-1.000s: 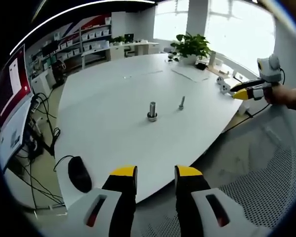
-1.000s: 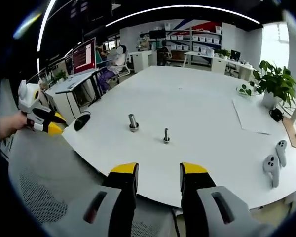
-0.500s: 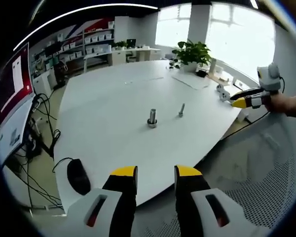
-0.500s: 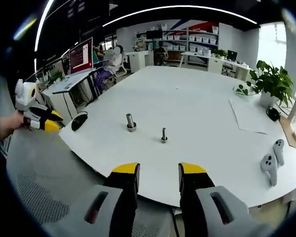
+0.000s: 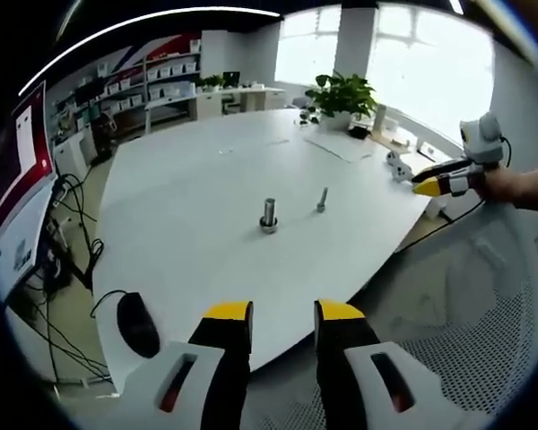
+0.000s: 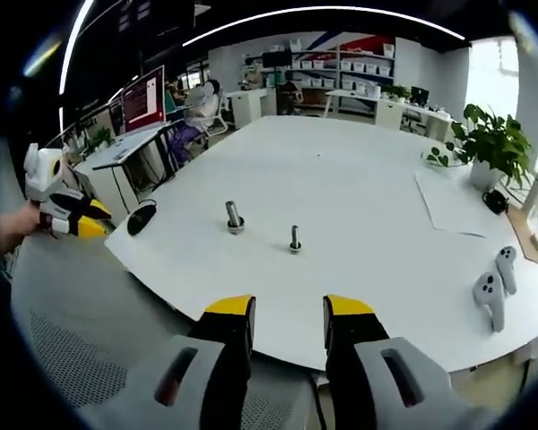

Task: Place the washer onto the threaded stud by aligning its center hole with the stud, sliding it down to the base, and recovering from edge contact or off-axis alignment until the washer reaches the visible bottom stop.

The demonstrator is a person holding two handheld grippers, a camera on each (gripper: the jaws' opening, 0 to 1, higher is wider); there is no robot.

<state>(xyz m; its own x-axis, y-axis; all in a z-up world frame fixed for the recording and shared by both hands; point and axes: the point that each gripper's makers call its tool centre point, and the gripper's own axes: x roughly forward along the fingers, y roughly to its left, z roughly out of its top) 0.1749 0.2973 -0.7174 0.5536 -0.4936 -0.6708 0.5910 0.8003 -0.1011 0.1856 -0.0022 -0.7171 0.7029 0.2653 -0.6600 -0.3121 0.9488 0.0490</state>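
Two metal studs stand upright on the white table (image 5: 188, 179). The thicker stud (image 5: 268, 215) (image 6: 234, 217) has a wider ring at its base. The thin threaded stud (image 5: 322, 199) (image 6: 295, 238) stands a little apart from it. No loose washer is clear at this size. My left gripper (image 5: 283, 313) is open and empty, held off the table's near edge; from the other side it appears at the left (image 6: 67, 215). My right gripper (image 6: 289, 309) is also open and empty, back from the table edge, and appears at the right (image 5: 439, 184), held by a hand.
A black mouse (image 5: 137, 324) (image 6: 143, 218) lies near the table edge. Two white controllers (image 6: 493, 287), a sheet of paper (image 6: 453, 193) and a potted plant (image 6: 493, 139) (image 5: 341, 90) sit at the far side. A mesh chair (image 5: 484, 331) is below; a monitor (image 5: 18, 179) stands beside the table.
Both views have drawn back slightly, so the studs look a little smaller and farther. The studs themselves have not moved, and both grippers stay open.
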